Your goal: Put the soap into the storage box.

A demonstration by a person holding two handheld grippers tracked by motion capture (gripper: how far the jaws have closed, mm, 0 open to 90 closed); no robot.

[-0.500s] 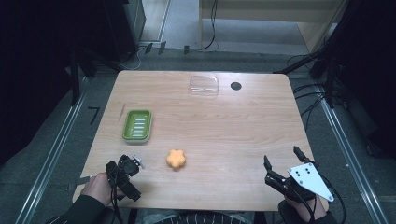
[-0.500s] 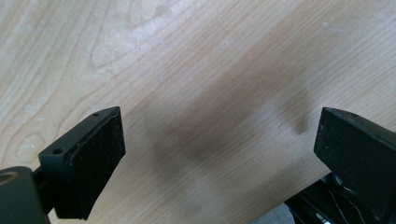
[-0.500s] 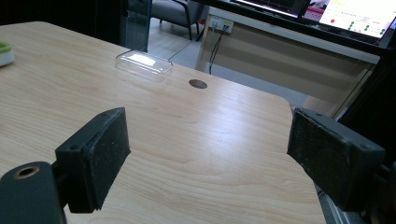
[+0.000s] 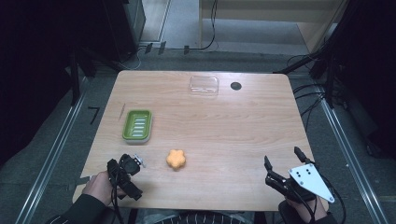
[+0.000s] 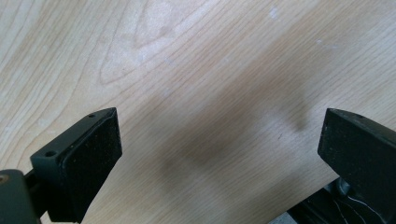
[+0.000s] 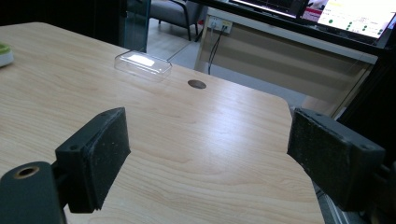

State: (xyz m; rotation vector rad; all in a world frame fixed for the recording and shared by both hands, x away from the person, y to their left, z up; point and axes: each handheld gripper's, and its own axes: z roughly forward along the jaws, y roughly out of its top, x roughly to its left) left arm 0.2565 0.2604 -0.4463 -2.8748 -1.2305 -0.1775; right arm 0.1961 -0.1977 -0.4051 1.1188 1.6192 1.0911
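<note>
Jaws of your left gripper point(image 4: 127, 164) and right gripper point(image 4: 282, 162) stand wide open (nothing between them); the orange flower-shaped piece point(image 4: 176, 158) lies near the left one.

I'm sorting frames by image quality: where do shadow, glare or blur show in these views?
High view: the table is evenly lit and its surroundings are dark. Left gripper view: a soft dark shadow lies on the wood between the open jaws of the left gripper, and the grain looks slightly blurred. Right gripper view: glare whitens the clear plastic lid, and a sheen streaks the wood beyond the right gripper.
</note>
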